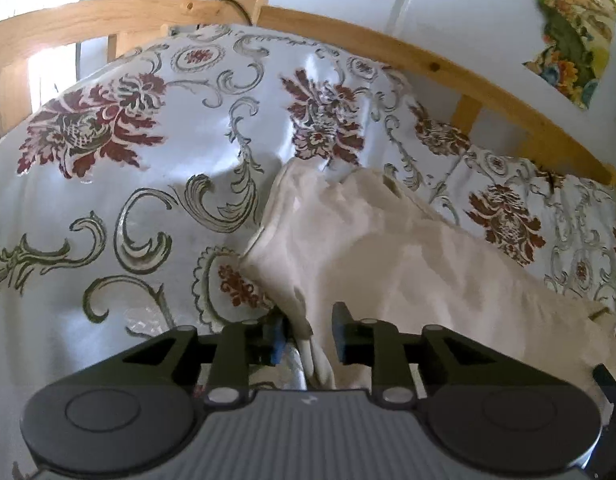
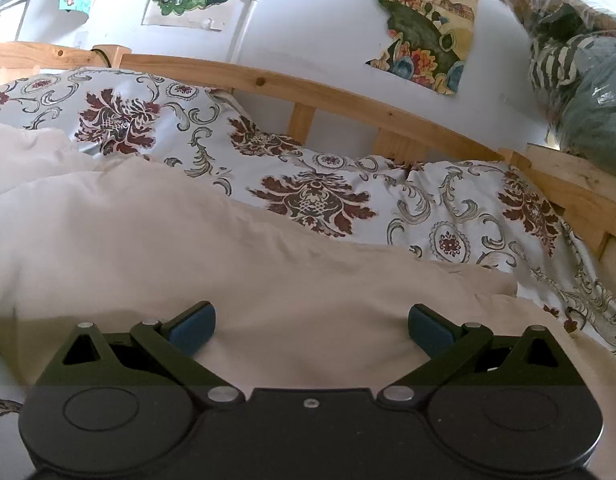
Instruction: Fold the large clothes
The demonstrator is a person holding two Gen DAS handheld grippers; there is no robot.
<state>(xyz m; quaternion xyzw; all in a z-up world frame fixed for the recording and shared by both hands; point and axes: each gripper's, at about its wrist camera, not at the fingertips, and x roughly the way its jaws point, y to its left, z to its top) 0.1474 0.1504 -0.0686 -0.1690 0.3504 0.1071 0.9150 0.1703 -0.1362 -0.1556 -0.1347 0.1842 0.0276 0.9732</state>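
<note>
A large cream garment (image 1: 368, 240) lies rumpled on a floral bedspread (image 1: 148, 160). In the left wrist view it rises in a tented ridge toward my left gripper (image 1: 308, 332). The jaws stand narrow with a bunched edge of the cloth pinched between the blue pads, and a strand of it hangs down behind the fingertips. In the right wrist view the same cream garment (image 2: 188, 240) spreads broad and fairly flat beneath my right gripper (image 2: 312, 328). That gripper is wide open just over the cloth, with nothing between its fingers.
A wooden bed rail (image 2: 308, 92) runs along the far side of the bedspread (image 2: 328, 184), against a white wall with posters (image 2: 428, 28). Plastic-wrapped bundles (image 2: 580, 80) are stacked at the right end. A dark part of the other gripper (image 1: 612, 392) shows at the lower right.
</note>
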